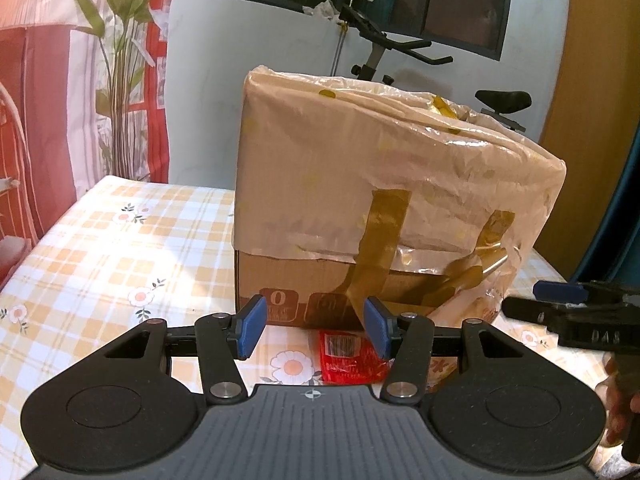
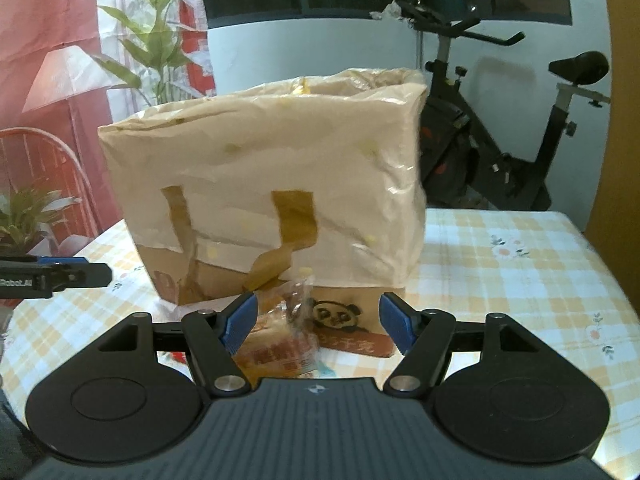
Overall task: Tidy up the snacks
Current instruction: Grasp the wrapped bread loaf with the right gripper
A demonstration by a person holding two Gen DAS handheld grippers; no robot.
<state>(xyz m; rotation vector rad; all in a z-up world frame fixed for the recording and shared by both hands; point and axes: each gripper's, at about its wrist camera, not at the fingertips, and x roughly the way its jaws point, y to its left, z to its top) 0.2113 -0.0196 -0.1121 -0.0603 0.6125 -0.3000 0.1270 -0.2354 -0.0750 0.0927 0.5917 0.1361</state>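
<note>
A cardboard box point(image 1: 360, 184) lined with a pale plastic bag and brown tape stands on the table, just beyond both grippers. My left gripper point(image 1: 314, 326) is open, low over a red snack packet point(image 1: 348, 358) that lies flat by the box's foot, nearer the right finger. My right gripper point(image 2: 318, 324) is also open. A clear packet with an orange-brown snack point(image 2: 280, 340) sits by its left finger, well apart from the right one. Each gripper shows at the edge of the other's view: the right gripper point(image 1: 560, 296) and the left gripper point(image 2: 60, 274).
The table wears a yellow checked cloth with flowers point(image 1: 100, 264). Behind it stand an exercise bike point(image 2: 500, 140), a tall green plant point(image 1: 120, 80) and a red curtain point(image 1: 36, 120). A red wire chair point(image 2: 44, 168) is at the left. A hand point(image 1: 616, 400) shows at the right edge.
</note>
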